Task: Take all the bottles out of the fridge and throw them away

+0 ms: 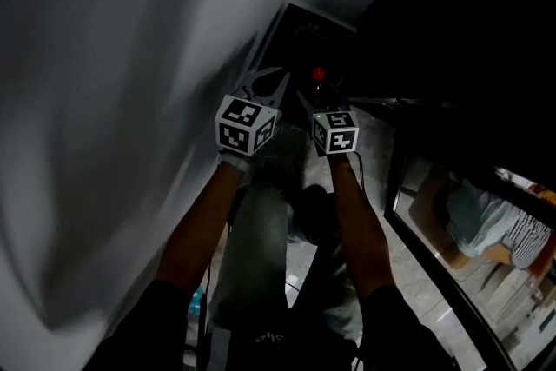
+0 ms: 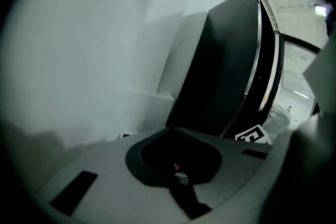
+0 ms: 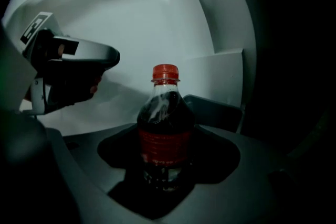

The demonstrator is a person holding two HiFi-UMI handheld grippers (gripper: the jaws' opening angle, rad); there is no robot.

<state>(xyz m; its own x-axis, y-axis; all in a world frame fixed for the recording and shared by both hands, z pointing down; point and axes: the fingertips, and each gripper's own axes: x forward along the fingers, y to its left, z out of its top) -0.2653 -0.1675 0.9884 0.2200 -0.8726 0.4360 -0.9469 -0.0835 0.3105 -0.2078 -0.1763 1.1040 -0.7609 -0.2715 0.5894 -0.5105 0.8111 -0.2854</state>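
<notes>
Squarely, right tool clamped round cola bottle

A pale wall rises at left, beside a glossy tiled floor.

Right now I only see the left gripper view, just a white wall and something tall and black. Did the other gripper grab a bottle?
Observer: Yes. The right hand-held gripper is shut on a cola bottle.
Operator: What color is the lid?
Observer: Its cap is red.
Operator: Is it far from my gripper?
Observer: No. The head view shows your left hand-held gripper side by side with the right one.
</notes>
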